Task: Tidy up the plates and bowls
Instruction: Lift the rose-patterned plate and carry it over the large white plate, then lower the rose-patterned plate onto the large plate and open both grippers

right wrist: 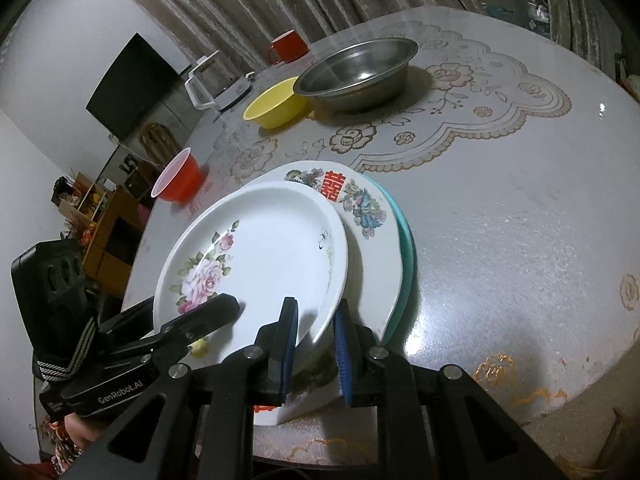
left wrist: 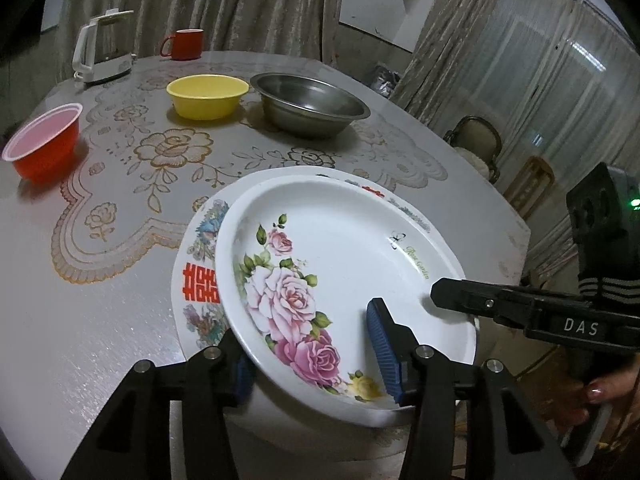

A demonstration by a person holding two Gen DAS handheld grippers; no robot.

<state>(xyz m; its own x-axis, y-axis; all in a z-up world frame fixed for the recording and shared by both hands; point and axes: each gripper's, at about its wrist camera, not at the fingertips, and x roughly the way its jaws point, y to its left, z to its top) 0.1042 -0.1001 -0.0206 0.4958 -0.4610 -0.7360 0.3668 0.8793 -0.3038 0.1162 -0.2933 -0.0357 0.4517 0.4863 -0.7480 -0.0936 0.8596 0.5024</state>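
The rose plate (left wrist: 344,264) covers most of the plate w/ red writing (left wrist: 198,276), so only its edge shows. In the right view a green plate (right wrist: 406,248) sits at the bottom & only a thin edge peeks out. The left gripper's (left wrist: 316,352) left finger (left wrist: 240,376) is partly hidden under the rose plate's rim. A hand (left wrist: 600,394) is cut off by the picture edge. The kettle (right wrist: 212,84) is partly hidden & too small to see well.
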